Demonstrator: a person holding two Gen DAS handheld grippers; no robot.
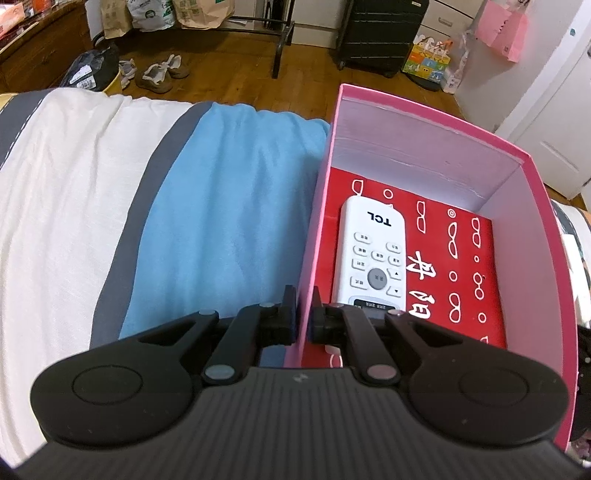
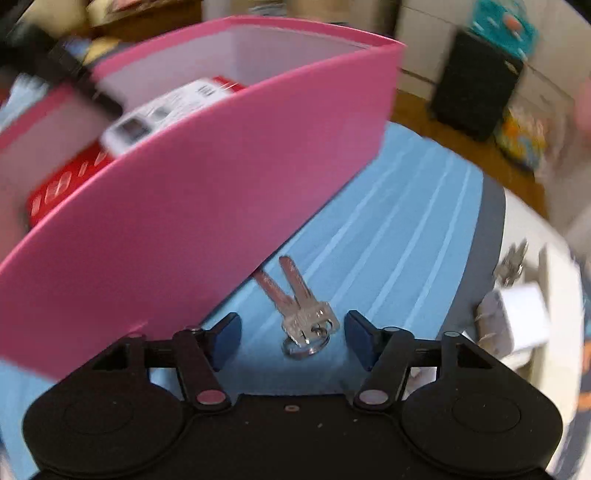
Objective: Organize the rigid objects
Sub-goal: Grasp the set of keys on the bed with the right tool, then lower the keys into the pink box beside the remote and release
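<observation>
A pink box (image 1: 532,192) stands on a bed, with a white TCL remote (image 1: 371,254) lying on a red case (image 1: 469,280) inside it. My left gripper (image 1: 303,317) is shut on the box's left wall, one finger outside and one inside. In the right wrist view the box (image 2: 207,199) looks tilted and blurred. Two keys on a ring (image 2: 301,310) lie on the blue sheet beside it. My right gripper (image 2: 291,339) is open, with the key ring between its fingertips.
A blue sheet (image 1: 229,221) and a white and grey blanket (image 1: 62,206) cover the bed. A white charger and more keys (image 2: 513,317) lie at the right. Beyond the bed are a wooden floor, shoes (image 1: 159,74) and a black suitcase (image 1: 380,33).
</observation>
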